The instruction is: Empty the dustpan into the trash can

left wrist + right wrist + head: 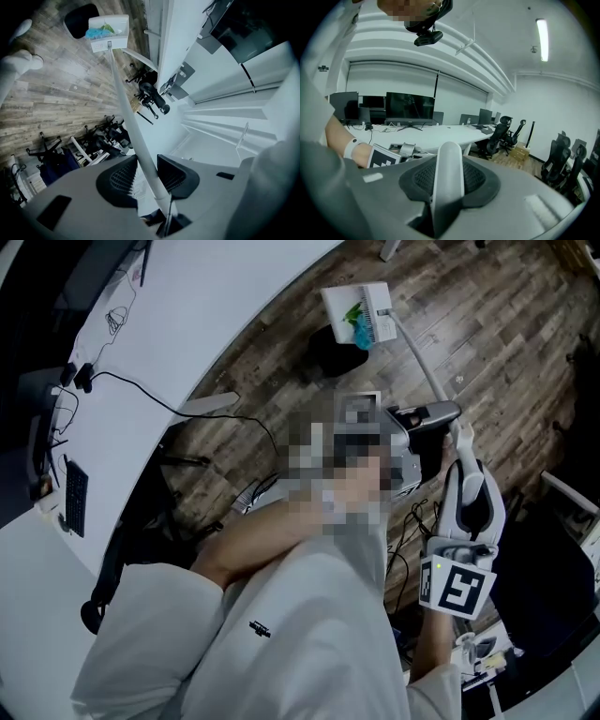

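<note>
Dustpan (359, 313) at the black trash can (330, 354), pan end away from the person, long handle (419, 362) slanting back.
Left gripper (147, 174) clamps the handle; right gripper (448, 177) pinches its rounded end, left forearm reaching forward.

Trash can (328, 352), 12 o'clock: partly hidden behind dustpan (349, 302). Dustpan contents: green and blue bits (359, 322), too small to identify. Left gripper (439, 414), centre: body largely obscured. Handle end (449, 178): cut off, 6 o'clock edge.
</note>
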Tool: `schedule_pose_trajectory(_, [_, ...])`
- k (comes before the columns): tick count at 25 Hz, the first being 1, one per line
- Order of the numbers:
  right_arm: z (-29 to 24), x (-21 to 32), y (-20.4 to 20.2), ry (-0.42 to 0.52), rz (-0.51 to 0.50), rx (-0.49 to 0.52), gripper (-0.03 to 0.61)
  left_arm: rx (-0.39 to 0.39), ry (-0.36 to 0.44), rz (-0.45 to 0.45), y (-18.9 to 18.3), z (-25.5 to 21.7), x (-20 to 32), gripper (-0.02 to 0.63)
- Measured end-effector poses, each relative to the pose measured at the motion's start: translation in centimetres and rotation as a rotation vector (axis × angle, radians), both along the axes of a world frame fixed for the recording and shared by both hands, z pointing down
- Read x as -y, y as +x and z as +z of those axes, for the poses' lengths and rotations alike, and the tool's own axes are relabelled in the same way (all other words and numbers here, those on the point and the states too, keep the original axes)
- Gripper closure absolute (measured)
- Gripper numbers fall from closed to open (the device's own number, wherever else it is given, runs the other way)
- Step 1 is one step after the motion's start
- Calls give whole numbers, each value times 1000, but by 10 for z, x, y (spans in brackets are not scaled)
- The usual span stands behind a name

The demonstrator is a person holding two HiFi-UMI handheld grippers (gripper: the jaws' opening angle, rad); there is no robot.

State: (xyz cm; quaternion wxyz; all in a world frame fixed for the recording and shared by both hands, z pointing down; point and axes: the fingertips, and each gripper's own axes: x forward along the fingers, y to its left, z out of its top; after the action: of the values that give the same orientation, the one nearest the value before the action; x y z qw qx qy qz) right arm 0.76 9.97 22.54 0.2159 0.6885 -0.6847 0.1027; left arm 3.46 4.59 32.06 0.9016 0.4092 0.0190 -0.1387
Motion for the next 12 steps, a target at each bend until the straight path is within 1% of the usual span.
schedule_pose_trajectory(6, [1,-1,1,8,-78,-48,464,-21,-6,-20,3,-1,0,484])
schedule_pose_trajectory(12, [1,0,-7,-2,-154,-110,465,-40,-9,-24,-5,-2,1,485])
